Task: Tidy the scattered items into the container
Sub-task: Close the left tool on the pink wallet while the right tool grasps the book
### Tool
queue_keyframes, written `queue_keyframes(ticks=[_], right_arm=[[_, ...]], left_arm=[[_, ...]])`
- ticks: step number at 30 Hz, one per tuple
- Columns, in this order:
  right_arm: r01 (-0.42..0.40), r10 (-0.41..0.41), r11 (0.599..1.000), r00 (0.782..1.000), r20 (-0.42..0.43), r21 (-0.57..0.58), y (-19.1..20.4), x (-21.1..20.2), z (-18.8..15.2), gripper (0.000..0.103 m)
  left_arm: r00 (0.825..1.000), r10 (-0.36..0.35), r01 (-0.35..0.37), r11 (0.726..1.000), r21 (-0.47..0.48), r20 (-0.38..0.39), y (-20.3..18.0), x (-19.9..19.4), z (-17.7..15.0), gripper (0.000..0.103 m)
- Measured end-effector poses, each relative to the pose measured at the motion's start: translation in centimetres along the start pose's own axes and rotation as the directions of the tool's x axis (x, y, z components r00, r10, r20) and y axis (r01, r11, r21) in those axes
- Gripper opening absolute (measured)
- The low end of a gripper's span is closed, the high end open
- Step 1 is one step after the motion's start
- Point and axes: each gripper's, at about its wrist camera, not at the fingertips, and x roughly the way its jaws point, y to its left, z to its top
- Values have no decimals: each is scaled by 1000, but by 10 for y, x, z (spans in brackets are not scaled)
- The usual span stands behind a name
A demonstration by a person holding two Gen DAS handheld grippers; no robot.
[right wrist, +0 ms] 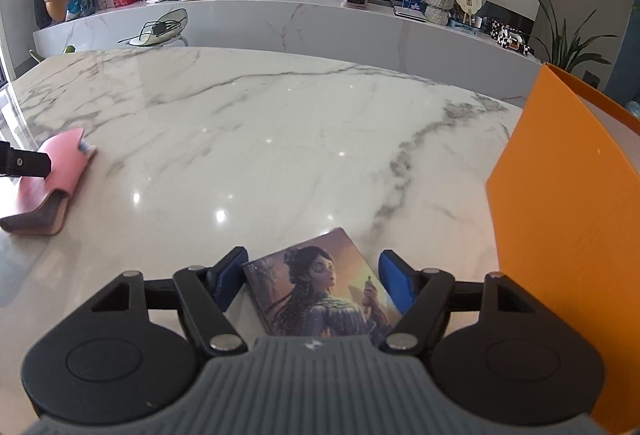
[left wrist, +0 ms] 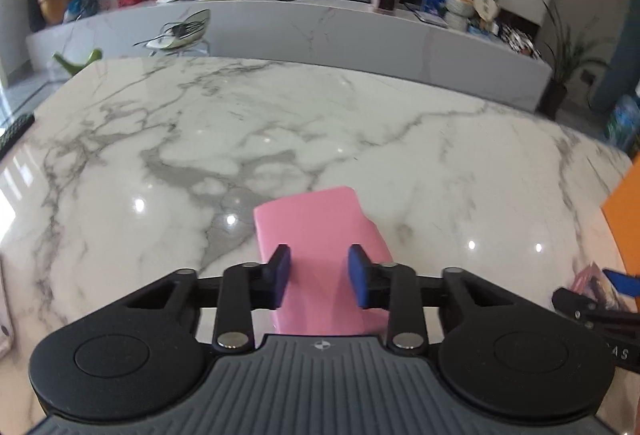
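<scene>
White marble counter (left wrist: pixel 280 123) fills the left wrist view, a long shelf of ornaments behind it; the left claw (left wrist: pixel 319 277) pinches a pink book (left wrist: pixel 316 231) by its near end, blue pads (left wrist: pixel 282 271) pressed on both sides; an orange container (left wrist: pixel 624 211) shows at the right edge. From the right wrist view, the right claw (right wrist: pixel 314 281) is spread around an illustrated book (right wrist: pixel 320 283) lying flat on the counter, neither pad clearly pressing it; the orange container stands just right; the pink book sits far left, its near end raised.
</scene>
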Motion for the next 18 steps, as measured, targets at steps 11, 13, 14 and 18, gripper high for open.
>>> queue_keyframes(ticks=[11, 13, 14, 18], right_arm=[[6, -5, 1000, 999, -49, 21, 7, -30, -23, 71], [11, -10, 1000, 998, -55, 23, 7, -29, -21, 71], [14, -13, 1000, 998, -56, 16, 8, -29, -20, 73], [14, -16, 999, 999, -43, -51, 11, -27, -18, 85]], left_arm=[[999, 46, -47, 998, 51, 18, -14, -16, -11, 93], [998, 57, -58, 997, 49, 18, -12, -13, -6, 93], [998, 60, -61, 997, 46, 13, -12, -10, -4, 93], [998, 67, -67, 998, 4, -22, -5, 7, 3, 93]])
